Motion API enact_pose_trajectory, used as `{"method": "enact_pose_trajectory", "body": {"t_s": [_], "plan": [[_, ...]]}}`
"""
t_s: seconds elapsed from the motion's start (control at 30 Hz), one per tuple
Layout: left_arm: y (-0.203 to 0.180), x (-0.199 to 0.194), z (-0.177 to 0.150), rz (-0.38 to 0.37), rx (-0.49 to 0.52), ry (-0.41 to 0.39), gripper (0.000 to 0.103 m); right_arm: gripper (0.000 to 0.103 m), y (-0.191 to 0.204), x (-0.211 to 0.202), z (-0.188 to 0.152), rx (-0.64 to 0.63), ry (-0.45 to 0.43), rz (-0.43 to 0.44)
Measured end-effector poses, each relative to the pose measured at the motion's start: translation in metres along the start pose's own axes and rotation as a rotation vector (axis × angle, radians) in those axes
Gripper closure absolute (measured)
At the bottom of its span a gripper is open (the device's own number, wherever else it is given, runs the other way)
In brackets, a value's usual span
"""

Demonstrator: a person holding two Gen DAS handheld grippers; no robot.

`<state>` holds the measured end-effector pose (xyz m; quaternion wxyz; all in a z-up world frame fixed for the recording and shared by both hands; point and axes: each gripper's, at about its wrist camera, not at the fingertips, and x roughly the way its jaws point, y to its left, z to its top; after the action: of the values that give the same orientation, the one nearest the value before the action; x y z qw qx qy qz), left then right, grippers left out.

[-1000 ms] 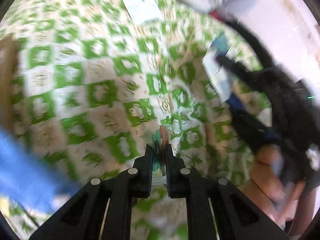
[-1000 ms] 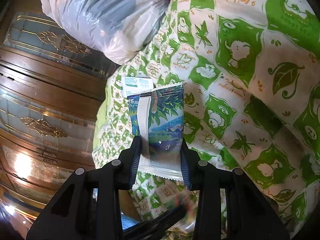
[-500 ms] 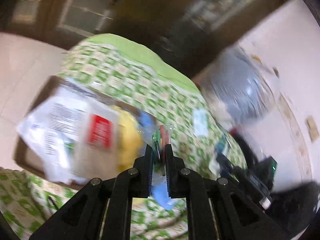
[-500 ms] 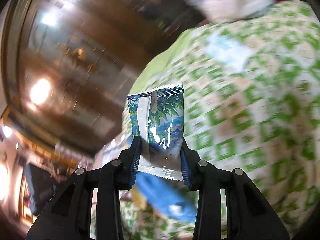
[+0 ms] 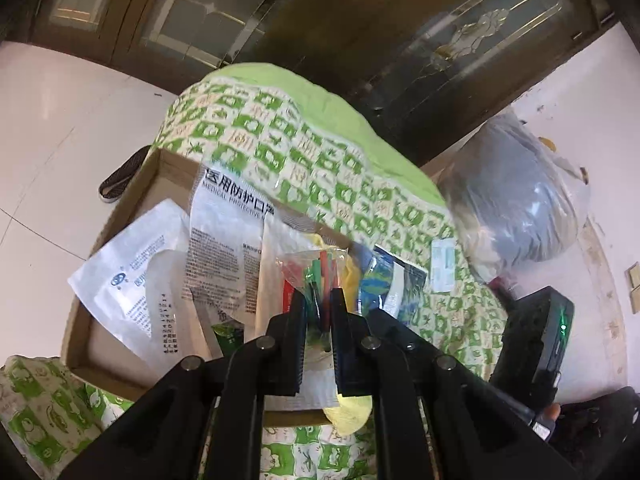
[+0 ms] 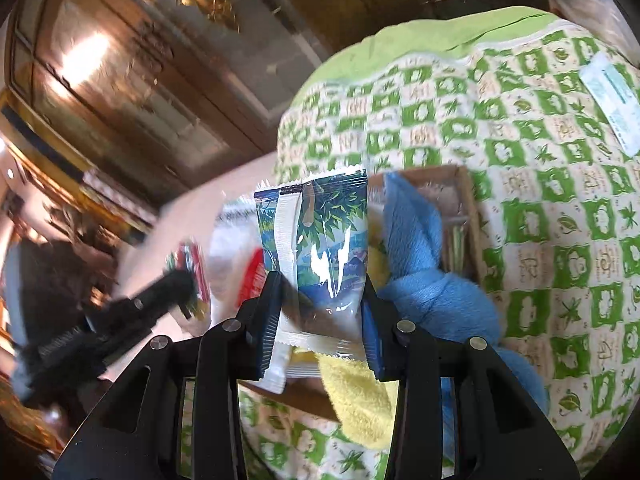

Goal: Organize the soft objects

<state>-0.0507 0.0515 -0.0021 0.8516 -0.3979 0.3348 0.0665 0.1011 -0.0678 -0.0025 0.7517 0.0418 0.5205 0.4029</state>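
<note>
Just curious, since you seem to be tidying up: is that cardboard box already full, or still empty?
Fairly full. The cardboard box holds white mask packets, a yellow cloth and a blue cloth, which overhang its rim.

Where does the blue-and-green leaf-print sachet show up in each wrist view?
Left wrist: sachet right of centre, behind the left gripper, clamped by the right gripper reaching in from the lower right.
Right wrist: sachet at centre, upright, pinched in the right gripper.
Shared landmark: the cardboard box on the green checked quilt.
</note>
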Motion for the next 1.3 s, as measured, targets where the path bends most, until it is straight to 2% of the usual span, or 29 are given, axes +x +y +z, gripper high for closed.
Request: {"method": "enact_pose_trajectory", "body": {"t_s": [0.1,0.2,0.27,0.3,0.33,0.4,0.53,0.63,0.77,0.9,1.03,1.13,1.27,1.3], "plan": [[-0.001,0.006,0.001,0.013,0.009,-0.002,0.093,0.065,0.007,0.01,-0.002,-0.059,-0.011,-0.046],[0.002,0.005,0.001,0.022,-0.003,-0.019,0.092,0.062,0.011,0.014,0.0,-0.1,-0.03,-0.046],[0.006,0.006,0.002,-0.005,-0.034,-0.007,0.089,0.06,0.013,0.016,-0.001,-0.132,-0.049,-0.046],[0.006,0.007,0.003,-0.011,-0.043,-0.005,0.082,0.055,0.013,0.016,-0.002,-0.143,-0.056,-0.052],[0.007,0.006,0.002,-0.009,-0.048,-0.008,0.069,0.053,0.014,0.016,-0.003,-0.148,-0.059,-0.06],[0.006,0.001,0.002,0.011,-0.033,-0.037,0.051,0.052,0.014,0.012,-0.002,-0.15,-0.075,-0.061],[-0.003,-0.017,-0.003,0.08,0.026,-0.15,0.039,0.052,0.016,-0.005,-0.005,-0.152,-0.151,-0.074],[-0.011,-0.025,-0.016,0.187,0.071,-0.213,0.038,0.052,0.014,-0.024,-0.01,-0.14,-0.211,-0.11],[-0.025,-0.036,-0.045,0.388,0.139,-0.265,0.038,0.052,0.009,-0.042,-0.027,-0.111,-0.216,-0.13],[-0.031,-0.045,-0.073,0.456,0.193,-0.253,0.038,0.052,0.012,-0.047,-0.05,-0.132,-0.142,-0.167],[-0.038,-0.044,-0.09,0.583,0.321,-0.207,0.038,0.052,0.015,-0.049,-0.073,-0.107,-0.088,-0.147],[-0.043,-0.043,-0.089,0.581,0.363,-0.22,0.038,0.052,0.024,-0.054,-0.079,-0.122,-0.093,-0.15],[-0.041,-0.043,-0.087,0.564,0.359,-0.233,0.037,0.052,0.033,-0.056,-0.078,-0.146,-0.105,-0.155],[-0.039,-0.042,-0.086,0.567,0.352,-0.229,0.034,0.052,0.033,-0.055,-0.078,-0.154,-0.107,-0.155]]}}
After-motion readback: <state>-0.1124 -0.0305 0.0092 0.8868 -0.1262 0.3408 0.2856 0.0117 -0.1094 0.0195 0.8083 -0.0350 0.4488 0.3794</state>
